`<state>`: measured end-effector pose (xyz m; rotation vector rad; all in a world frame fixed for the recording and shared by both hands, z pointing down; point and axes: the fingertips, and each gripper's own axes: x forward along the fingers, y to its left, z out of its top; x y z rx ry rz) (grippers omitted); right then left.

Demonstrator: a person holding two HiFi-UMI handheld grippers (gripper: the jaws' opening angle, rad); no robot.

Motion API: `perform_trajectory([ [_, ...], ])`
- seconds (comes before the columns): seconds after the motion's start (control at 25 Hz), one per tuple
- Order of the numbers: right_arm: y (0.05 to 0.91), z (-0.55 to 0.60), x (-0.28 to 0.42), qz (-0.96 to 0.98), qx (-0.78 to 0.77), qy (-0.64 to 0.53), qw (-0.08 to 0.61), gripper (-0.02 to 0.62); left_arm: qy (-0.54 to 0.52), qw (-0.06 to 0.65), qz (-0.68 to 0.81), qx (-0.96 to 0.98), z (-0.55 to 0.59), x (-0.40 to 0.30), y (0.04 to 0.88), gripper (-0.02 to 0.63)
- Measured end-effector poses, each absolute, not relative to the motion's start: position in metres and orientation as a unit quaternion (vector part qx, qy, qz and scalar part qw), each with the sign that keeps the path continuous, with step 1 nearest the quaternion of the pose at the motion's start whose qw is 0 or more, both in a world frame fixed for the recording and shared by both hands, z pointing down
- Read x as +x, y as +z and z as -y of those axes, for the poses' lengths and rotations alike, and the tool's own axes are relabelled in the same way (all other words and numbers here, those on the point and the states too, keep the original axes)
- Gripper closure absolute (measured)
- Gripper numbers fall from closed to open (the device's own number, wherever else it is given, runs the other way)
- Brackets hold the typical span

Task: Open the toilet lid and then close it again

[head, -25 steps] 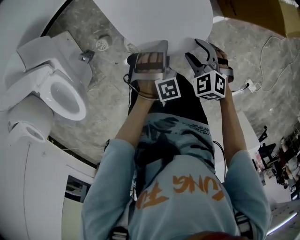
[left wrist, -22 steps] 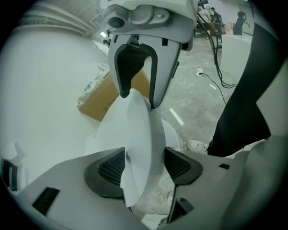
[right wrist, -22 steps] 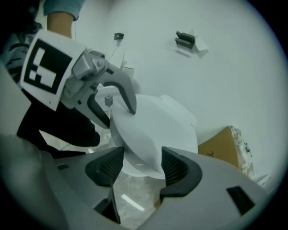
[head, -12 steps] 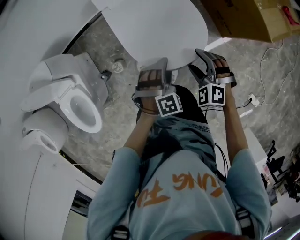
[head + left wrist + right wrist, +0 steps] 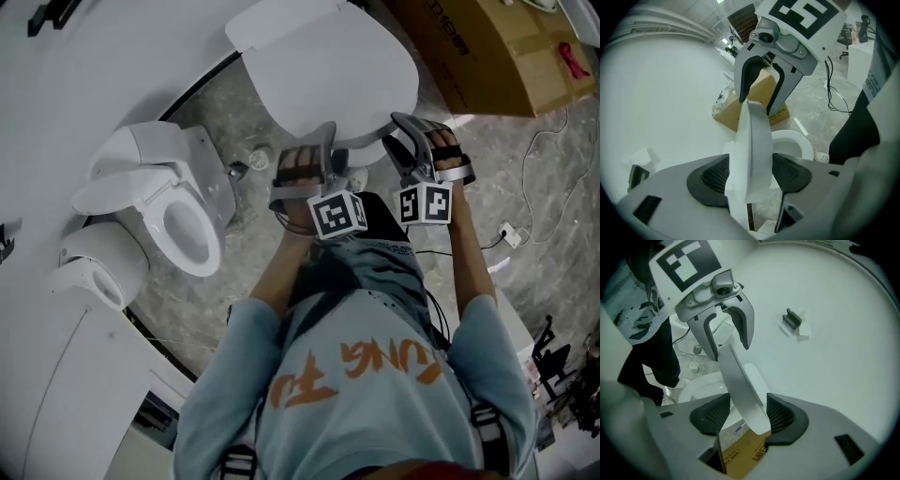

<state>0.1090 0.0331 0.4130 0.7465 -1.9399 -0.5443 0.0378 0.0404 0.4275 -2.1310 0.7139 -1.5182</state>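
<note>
Toilet lid (image 5: 319, 66) tilted up above its bowl (image 5: 790, 143), with its front rim taken by both tongs. Left gripper (image 5: 319, 141) is clamped on the rim, pads pressing either face. Right gripper (image 5: 405, 136), just beside it, has just been closing its jaws and now grips the rim. Cardboard box (image 5: 487, 56) lies beyond; a second toilet (image 5: 178, 225) stands at left.
</note>
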Motion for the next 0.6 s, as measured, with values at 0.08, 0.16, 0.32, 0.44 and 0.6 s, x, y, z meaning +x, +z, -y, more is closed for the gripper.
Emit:
perform_trajectory([
  [0.08,0.401,-0.021,0.106,0.789,0.311,-0.243,0.471,0.339,-0.542,0.218,-0.269,-0.766,-0.030,0.034,0.414,0.302],
  [0.16,0.387,-0.011,0.102,0.785,0.318,-0.260,0.463,0.346,-0.535,0.222,-0.284,-0.764,-0.019,0.030,0.400,0.305],
  [0.32,0.355,0.010,0.095,0.785,0.336,-0.284,0.436,0.379,-0.520,0.224,-0.321,-0.760,0.004,0.022,0.367,0.311],
  [0.44,0.333,0.033,0.088,0.787,0.351,-0.288,0.417,0.399,-0.504,0.226,-0.344,-0.759,0.025,0.015,0.345,0.326],
  [0.6,0.308,0.065,0.077,0.781,0.375,-0.297,0.402,0.428,-0.490,0.226,-0.369,-0.757,0.054,0.003,0.319,0.353],
])
